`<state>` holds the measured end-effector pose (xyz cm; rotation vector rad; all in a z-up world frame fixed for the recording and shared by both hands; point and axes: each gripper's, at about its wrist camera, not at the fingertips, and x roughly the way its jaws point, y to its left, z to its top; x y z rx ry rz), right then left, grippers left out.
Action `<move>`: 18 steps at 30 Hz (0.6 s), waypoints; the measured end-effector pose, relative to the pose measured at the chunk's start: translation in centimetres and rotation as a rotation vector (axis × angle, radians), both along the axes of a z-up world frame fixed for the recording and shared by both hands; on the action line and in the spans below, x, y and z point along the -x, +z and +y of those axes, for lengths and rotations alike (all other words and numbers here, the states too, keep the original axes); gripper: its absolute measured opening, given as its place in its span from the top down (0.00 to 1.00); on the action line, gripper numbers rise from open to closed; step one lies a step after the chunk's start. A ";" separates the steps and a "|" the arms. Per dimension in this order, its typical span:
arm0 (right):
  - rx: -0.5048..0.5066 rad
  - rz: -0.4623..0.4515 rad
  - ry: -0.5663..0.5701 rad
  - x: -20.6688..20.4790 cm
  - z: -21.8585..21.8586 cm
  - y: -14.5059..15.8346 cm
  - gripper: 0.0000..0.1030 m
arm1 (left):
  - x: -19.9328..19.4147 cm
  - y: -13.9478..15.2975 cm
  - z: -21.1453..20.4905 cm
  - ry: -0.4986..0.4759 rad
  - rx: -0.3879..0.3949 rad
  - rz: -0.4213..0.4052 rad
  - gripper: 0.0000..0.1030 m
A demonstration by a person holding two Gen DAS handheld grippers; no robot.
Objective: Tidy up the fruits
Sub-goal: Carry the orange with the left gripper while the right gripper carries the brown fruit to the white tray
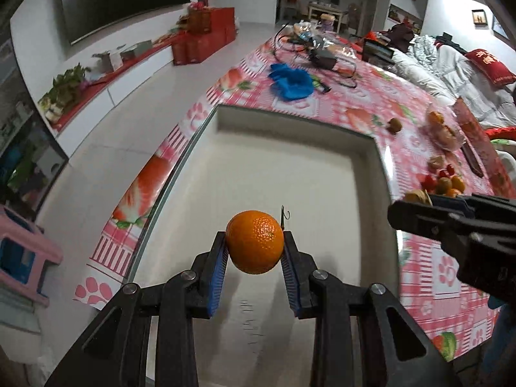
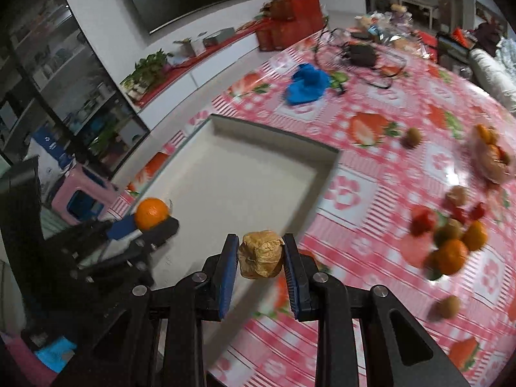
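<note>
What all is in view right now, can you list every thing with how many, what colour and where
orange: one, orange, clamped in the left gripper above the tray
papery fruit: one, tan, clamped in the right gripper at the tray's near corner
tray: one, white, shallow, nothing lying in it, on the table's left edge
fruit pile: several, orange, red and greenish, blurred, right of the tray
brown fruit: one, alone beyond the tray
cloth: one, blue, crumpled, past the tray
cables: black tangle, far end of the table
table: one, pink strawberry-print cover
left gripper: black, blue pads
right gripper: black, blue pads
</note>
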<state>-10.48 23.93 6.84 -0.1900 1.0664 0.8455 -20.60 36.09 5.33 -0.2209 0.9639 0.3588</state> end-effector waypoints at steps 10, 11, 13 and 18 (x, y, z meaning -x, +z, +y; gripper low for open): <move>0.059 0.067 0.031 -0.6 3.5 -2.7 0.72 | -0.1 -2.2 1.0 0.010 0.027 0.043 0.65; 0.066 0.068 0.031 -0.6 3.6 -2.9 0.72 | -0.2 -2.4 1.0 0.009 0.027 0.046 0.65; 0.080 0.069 0.033 -0.6 3.8 -3.1 0.71 | -0.1 -2.5 0.9 0.008 0.025 0.049 0.65; 0.091 0.073 0.032 -0.7 4.0 -3.1 0.68 | -0.1 -2.3 0.5 0.005 -0.011 0.041 0.40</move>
